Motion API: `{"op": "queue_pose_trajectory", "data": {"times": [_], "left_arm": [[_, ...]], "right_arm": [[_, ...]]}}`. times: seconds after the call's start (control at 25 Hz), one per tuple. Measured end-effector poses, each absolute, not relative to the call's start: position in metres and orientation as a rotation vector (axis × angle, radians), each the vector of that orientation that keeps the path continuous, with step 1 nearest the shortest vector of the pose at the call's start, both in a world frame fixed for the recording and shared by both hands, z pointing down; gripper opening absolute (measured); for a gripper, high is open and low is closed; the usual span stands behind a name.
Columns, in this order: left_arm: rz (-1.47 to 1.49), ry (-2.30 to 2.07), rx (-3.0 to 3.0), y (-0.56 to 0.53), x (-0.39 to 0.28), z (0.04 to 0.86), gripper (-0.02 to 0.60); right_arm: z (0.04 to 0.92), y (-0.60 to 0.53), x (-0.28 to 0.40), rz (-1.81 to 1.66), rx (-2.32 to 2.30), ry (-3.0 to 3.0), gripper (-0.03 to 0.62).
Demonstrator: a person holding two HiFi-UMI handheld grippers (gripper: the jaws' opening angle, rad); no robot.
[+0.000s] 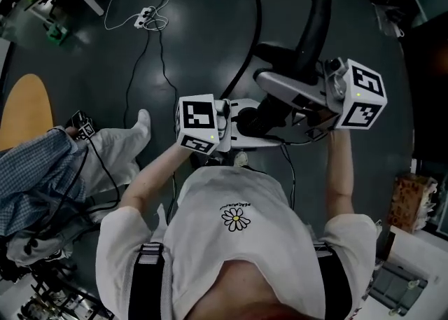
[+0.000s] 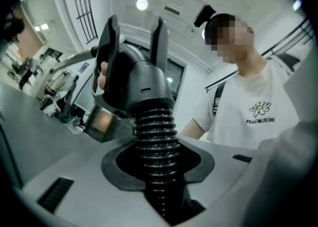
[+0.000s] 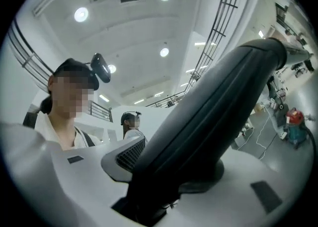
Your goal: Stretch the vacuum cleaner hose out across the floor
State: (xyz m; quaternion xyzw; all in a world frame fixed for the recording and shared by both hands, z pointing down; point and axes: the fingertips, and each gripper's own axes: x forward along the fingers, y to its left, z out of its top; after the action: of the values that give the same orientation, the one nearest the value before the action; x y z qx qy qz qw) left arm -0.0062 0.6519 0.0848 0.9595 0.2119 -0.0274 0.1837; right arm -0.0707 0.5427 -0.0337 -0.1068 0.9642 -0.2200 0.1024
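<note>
Pre-stretch: left gripper (image 1: 231, 121) clamps the black ribbed vacuum hose (image 2: 155, 141), right gripper (image 1: 302, 99), set wider, clamps its smooth black handle tube (image 3: 218, 116); next probably needs both drawn apart.

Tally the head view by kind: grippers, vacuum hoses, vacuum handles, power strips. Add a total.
Grippers: 2 (left gripper, right gripper)
Vacuum hose: 1
Vacuum handle: 1
Power strip: 1
Total: 5
</note>
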Motion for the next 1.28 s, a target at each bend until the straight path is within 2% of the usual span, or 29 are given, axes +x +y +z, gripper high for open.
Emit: {"op": "queue_pose_trajectory", "data": {"times": [0.2, 0.52, 0.64, 0.96, 1.28], "left_arm": [[-0.08, 0.784, 2.573, 0.655, -0.014, 0.079, 0.127], [0.207, 0.891, 2.746, 0.698, -0.006, 0.108, 0.126], [0.213, 1.051, 2.605, 0.709, -0.006, 0.115, 0.127], [0.147, 1.058, 2.544, 0.725, -0.01, 0.114, 0.127], [0.205, 0.984, 2.58, 0.722, -0.006, 0.135, 0.128]], "right_arm": [[-0.03, 0.558, -0.088, -0.547, -0.198, 2.957, 0.209], [-0.003, 0.6, -0.114, -0.528, 0.055, 3.06, 0.221], [0.014, 0.601, -0.119, -0.63, 0.121, 3.045, 0.225], [0.028, 0.597, -0.112, -0.93, 0.137, 2.89, 0.247], [0.038, 0.615, -0.108, -0.734, 0.154, 3.029, 0.253]]}}
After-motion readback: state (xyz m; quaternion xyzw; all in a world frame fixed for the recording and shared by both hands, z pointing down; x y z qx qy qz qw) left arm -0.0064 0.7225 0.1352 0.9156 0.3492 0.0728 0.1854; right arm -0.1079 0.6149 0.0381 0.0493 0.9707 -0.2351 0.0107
